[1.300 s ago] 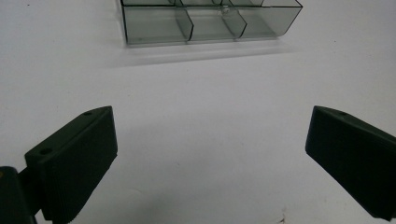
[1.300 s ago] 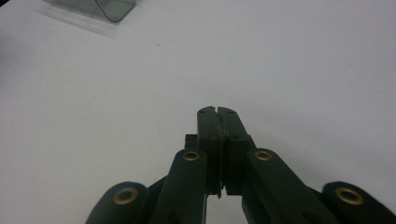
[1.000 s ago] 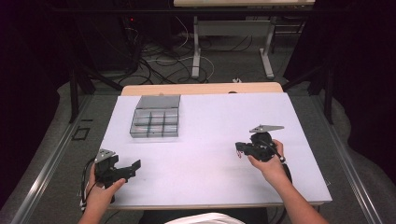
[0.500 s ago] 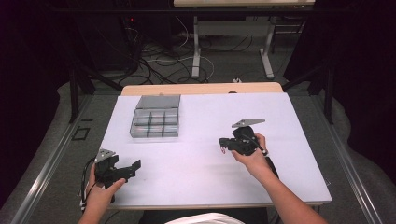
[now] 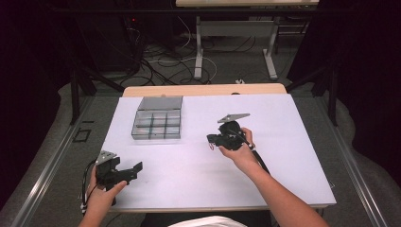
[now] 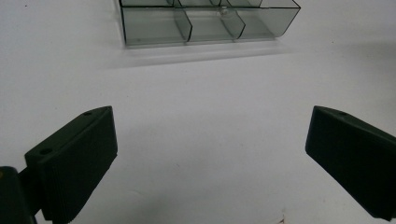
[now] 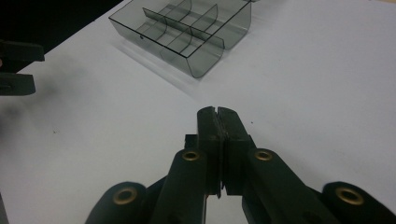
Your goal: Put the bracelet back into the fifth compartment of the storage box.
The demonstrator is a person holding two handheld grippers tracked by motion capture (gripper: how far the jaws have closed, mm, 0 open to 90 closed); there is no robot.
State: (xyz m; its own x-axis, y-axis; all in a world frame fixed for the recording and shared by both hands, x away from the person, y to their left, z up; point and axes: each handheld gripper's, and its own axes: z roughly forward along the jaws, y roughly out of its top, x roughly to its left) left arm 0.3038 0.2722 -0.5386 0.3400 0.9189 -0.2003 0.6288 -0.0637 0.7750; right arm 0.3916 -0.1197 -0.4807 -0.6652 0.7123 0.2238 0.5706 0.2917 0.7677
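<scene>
Right tongs (image 5: 213, 140), pressed together w/ nothing between, hover mid-worktop, pointing toward the clear divided box (image 5: 157, 125) just beyond. Left tongs (image 5: 135, 169) gape wide, empty, near the front-left edge, well apart from the box. Left gripper view shows the box's front compartments (image 6: 205, 23) close up. White worktop (image 5: 283, 123) has bare room all round; dark floor w/ cables (image 5: 161, 71) behind.

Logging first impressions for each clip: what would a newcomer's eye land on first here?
Probably the clear compartment box, standing alone toward the far left of the white table. Next, the two black claws: the right claw is shut with nothing between its jaws, hovering mid-table and pointing toward the box, while the left claw sits wide open near the front left edge.
</scene>
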